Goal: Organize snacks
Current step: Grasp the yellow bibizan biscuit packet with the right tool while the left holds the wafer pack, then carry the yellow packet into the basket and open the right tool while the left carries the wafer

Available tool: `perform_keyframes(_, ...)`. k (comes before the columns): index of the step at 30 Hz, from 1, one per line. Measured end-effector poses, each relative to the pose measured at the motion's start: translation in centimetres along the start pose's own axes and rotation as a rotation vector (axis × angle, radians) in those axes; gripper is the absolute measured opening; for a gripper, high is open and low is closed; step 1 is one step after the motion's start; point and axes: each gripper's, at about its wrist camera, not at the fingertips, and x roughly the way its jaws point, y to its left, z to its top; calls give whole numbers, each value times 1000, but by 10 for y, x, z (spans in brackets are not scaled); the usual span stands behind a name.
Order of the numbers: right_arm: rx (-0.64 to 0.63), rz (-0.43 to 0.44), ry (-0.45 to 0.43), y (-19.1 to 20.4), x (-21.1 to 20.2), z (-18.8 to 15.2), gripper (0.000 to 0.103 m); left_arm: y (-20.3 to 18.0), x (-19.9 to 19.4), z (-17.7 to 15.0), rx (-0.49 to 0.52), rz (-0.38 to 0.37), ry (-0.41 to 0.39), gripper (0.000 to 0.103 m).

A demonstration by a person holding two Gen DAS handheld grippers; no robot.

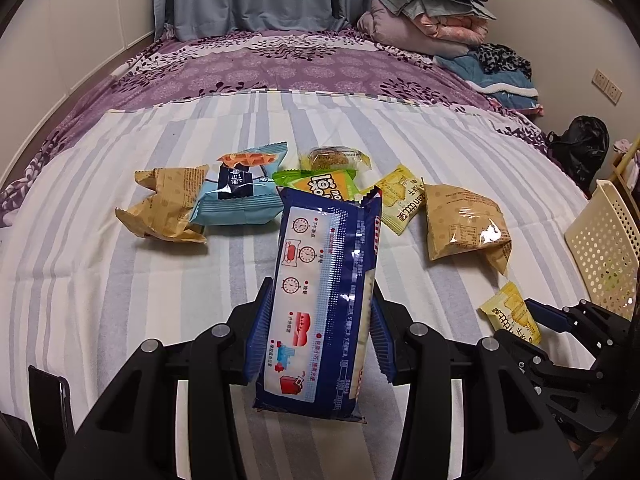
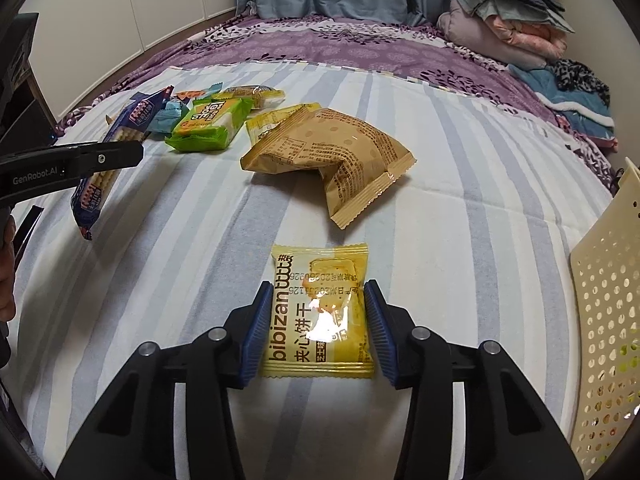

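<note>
Now the bed (image 2: 460,216) is carrying the scattered snacks, the perforated basket (image 2: 604,320) is waiting at the right. The left gripper (image 1: 320,332) is holding the blue cracker pack (image 1: 324,292) clamped, lifted. The right gripper (image 2: 316,328) is pinching the yellow biscuit packet (image 2: 320,312) near; lifting gently should be avoiding crushing.

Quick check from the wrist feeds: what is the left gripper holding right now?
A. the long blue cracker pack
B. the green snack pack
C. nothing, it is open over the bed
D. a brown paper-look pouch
A: the left gripper has its blue pads pressed on both sides of the long blue cracker pack, which the right wrist view shows lifted off the striped sheet.
</note>
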Motion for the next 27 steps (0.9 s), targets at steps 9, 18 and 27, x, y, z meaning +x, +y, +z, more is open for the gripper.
perform_keyframes(9,7,24,-45,0,-20,1,46,-7,-12,1,6,5,-19,45)
perform_keyframes(18,20,42,-102,-1,-45,3,46,-14,-27,1,16,7,-40,45)
perform_keyframes(27,30,50,-143,-4,-63,1,46,-21,-43,0,28,10,-65,45)
